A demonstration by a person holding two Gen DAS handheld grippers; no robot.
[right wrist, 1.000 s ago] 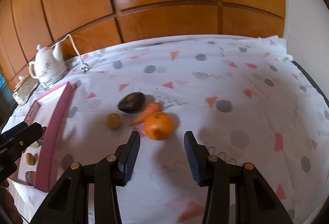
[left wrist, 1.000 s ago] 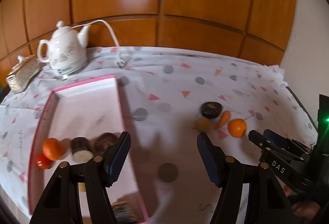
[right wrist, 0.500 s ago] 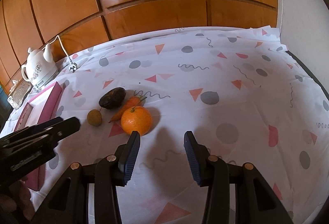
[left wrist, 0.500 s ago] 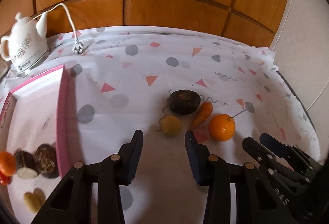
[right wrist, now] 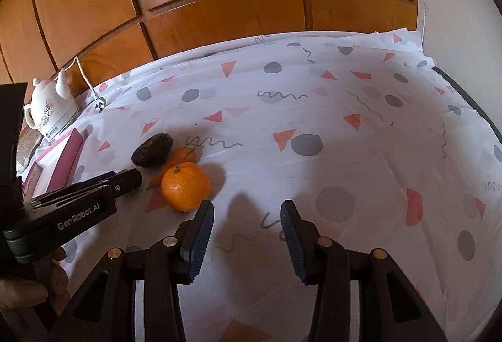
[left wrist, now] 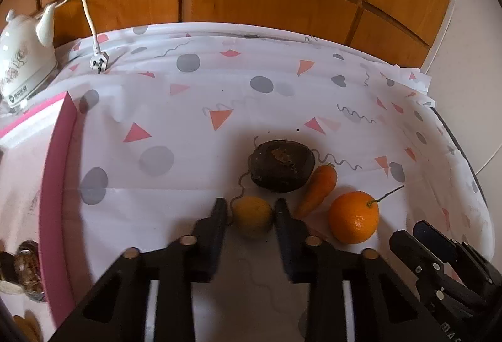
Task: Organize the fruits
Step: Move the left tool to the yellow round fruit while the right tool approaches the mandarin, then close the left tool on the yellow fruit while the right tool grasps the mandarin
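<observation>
On the patterned cloth lie a small yellow fruit [left wrist: 252,218], a dark brown fruit [left wrist: 282,165], a carrot [left wrist: 318,189] and an orange [left wrist: 353,221], close together. My left gripper [left wrist: 250,205] is shut on the yellow fruit, one pad on each side. In the right wrist view the left gripper [right wrist: 131,180] hides that fruit, beside the dark fruit [right wrist: 152,150], the carrot [right wrist: 183,155] and the orange [right wrist: 185,186]. My right gripper [right wrist: 246,210] stands open and holds nothing, with the orange just left of its left finger.
A pink-rimmed tray [left wrist: 56,185] lies at the left, with several fruits [left wrist: 28,266] at its near end. A white kettle [left wrist: 22,59] with a cord and plug [left wrist: 98,62] stands at the back left. Wooden panels back the table; its right edge is near.
My left gripper has swung right from over the tray to the group of fruits, come down, and shut on the small yellow fruit. The right gripper has hardly moved and stays open.
</observation>
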